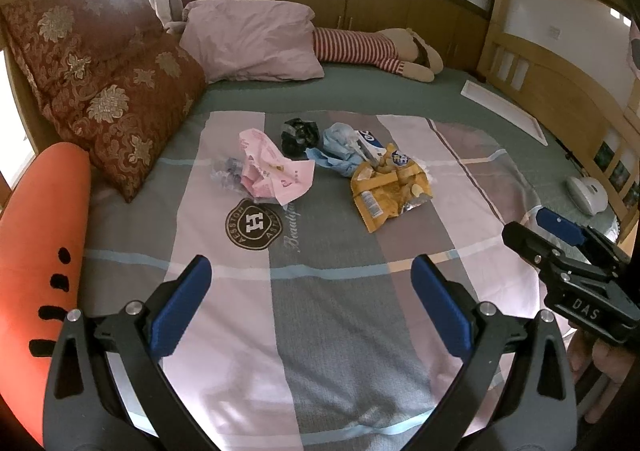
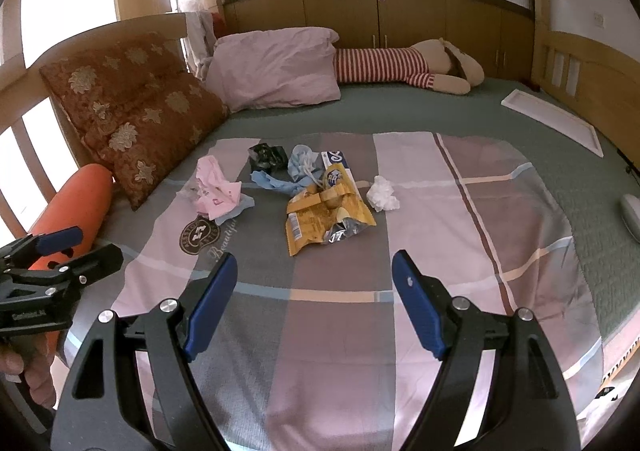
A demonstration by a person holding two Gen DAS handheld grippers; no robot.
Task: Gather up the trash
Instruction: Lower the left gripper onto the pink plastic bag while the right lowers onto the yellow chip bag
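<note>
Hovering over the near part of a plaid blanket (image 1: 320, 331) on the bed: left tool (image 1: 311, 303), fingers spread wide, gripping nothing, and right tool (image 2: 314, 301), likewise spread and empty. Lying in a loose cluster farther along the blanket, well apart from both tools: pink paper (image 1: 272, 167) at the left, touching a clear crumpled plastic (image 1: 226, 175); black wrapper (image 1: 298, 135) at the far side; blue wad (image 1: 334, 149) just right of it; yellow bag (image 1: 386, 187) nearest the right, overlapping the blue wad; white tissue (image 2: 383, 193) just right of the bag. Resting against the left rail: two floral cushions (image 1: 116, 99). Lying along the far edge: pink pillow (image 1: 256, 39) and striped plush (image 1: 360, 47).
</note>
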